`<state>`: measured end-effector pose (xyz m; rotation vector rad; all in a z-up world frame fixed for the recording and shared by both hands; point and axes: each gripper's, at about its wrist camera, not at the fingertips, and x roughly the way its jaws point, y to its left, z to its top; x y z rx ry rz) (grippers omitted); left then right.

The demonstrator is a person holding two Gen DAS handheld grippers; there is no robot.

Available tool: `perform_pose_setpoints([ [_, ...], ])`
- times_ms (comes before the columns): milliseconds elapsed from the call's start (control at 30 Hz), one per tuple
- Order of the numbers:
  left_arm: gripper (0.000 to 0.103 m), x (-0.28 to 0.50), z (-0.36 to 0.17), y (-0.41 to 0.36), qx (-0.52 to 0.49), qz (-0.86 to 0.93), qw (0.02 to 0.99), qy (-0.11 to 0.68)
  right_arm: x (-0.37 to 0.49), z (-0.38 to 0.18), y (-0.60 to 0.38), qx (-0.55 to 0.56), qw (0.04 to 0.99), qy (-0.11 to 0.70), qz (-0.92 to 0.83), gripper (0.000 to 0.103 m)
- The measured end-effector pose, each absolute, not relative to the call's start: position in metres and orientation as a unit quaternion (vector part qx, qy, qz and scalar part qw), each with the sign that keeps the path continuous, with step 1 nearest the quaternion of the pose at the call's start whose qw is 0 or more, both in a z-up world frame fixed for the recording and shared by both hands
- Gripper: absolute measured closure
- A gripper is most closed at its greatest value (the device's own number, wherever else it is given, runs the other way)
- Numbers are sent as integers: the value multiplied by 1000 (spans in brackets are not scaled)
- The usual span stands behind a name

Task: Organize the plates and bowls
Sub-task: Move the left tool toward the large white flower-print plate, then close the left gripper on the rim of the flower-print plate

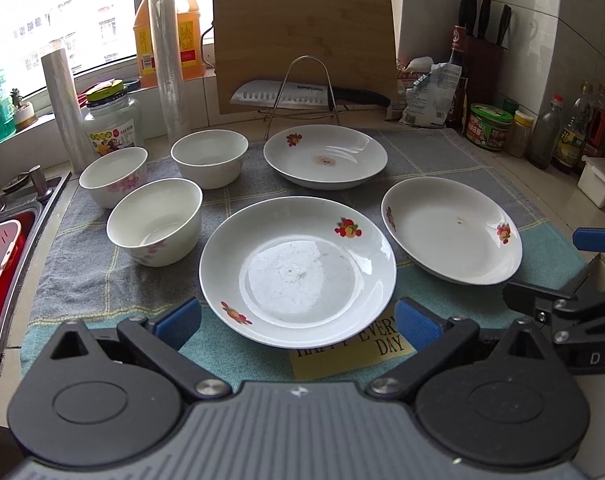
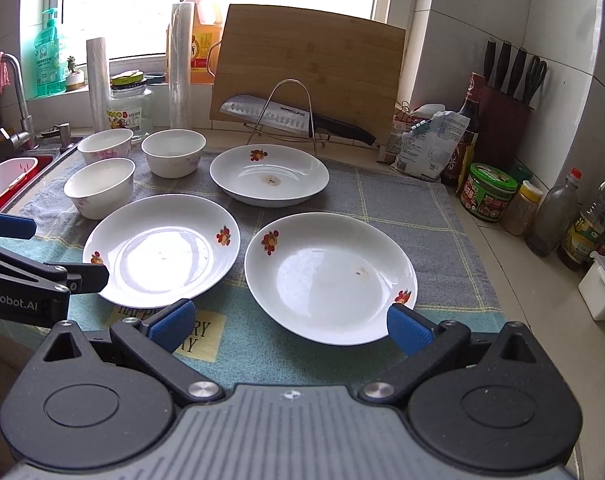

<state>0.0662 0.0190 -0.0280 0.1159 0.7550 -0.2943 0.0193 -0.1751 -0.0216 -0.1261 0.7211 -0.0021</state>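
Observation:
Three white plates with fruit prints lie on a grey-teal cloth: a near plate, a right plate and a far plate. Three white bowls stand at the left. My left gripper is open and empty, just short of the near plate. My right gripper is open and empty, hovering at the near edge of the right plate. The near plate, far plate and bowls also show in the right wrist view.
A bamboo cutting board and a cleaver on a wire rack stand behind the cloth. Oil jugs, cling-film rolls and a jar are at the back left. A sink with a red basin is left. Sauce bottles, jars and a knife block line the right wall.

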Motion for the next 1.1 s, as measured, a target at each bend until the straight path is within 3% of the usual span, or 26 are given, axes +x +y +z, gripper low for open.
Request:
perform_pose_setpoints([
  [567, 1, 88, -50, -7, 77, -224, 892, 385, 23, -68, -216, -41, 915, 398, -50, 0],
  [1100, 1, 129, -51, -77, 80, -231, 877, 414, 81, -118, -278, -39, 902, 426, 61, 0],
])
